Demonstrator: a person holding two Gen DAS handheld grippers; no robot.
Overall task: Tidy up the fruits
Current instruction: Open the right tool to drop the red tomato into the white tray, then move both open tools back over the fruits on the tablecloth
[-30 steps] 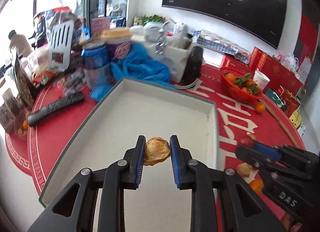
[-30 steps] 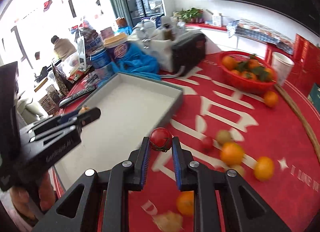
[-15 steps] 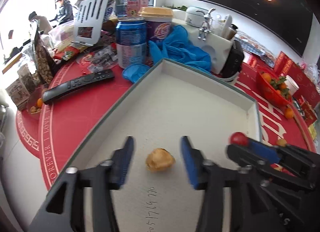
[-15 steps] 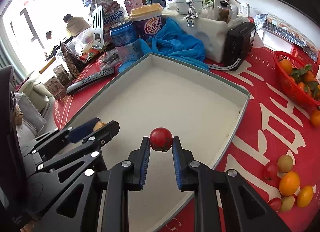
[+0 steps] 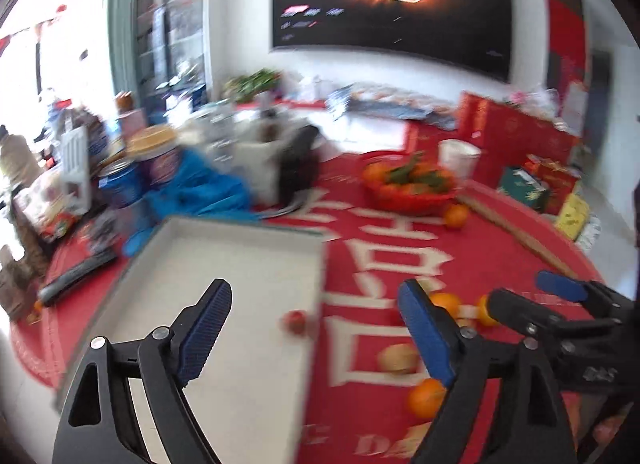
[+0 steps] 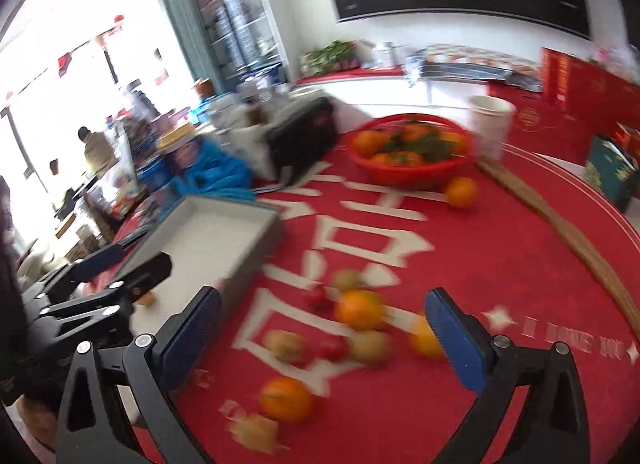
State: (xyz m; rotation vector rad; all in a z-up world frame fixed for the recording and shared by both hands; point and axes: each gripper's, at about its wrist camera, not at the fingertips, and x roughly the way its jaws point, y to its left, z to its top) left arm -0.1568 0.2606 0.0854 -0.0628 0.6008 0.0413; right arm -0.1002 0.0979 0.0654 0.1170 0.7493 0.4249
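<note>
Both views are motion-blurred. My left gripper (image 5: 316,322) is open and empty above the right edge of the white tray (image 5: 224,248). A small red fruit (image 5: 295,321) lies in the tray by its right wall. My right gripper (image 6: 324,324) is open and empty over a loose pile of fruit on the red tablecloth: oranges (image 6: 359,309), small red fruits (image 6: 332,348) and brownish fruits (image 6: 286,344). The tray shows at the left in the right wrist view (image 6: 212,236). The right gripper also shows at the right edge of the left wrist view (image 5: 560,304).
A red basket of oranges (image 6: 412,160) stands at the back with a loose orange (image 6: 461,192) and a white cup (image 6: 490,124) beside it. A blue cloth (image 5: 200,192), cans, a remote (image 5: 76,276) and a black box (image 6: 302,136) crowd the tray's far side.
My right gripper opened and let go of the red fruit, which now lies in the tray. Both grippers swung right, away from the tray's middle toward the loose fruit.
</note>
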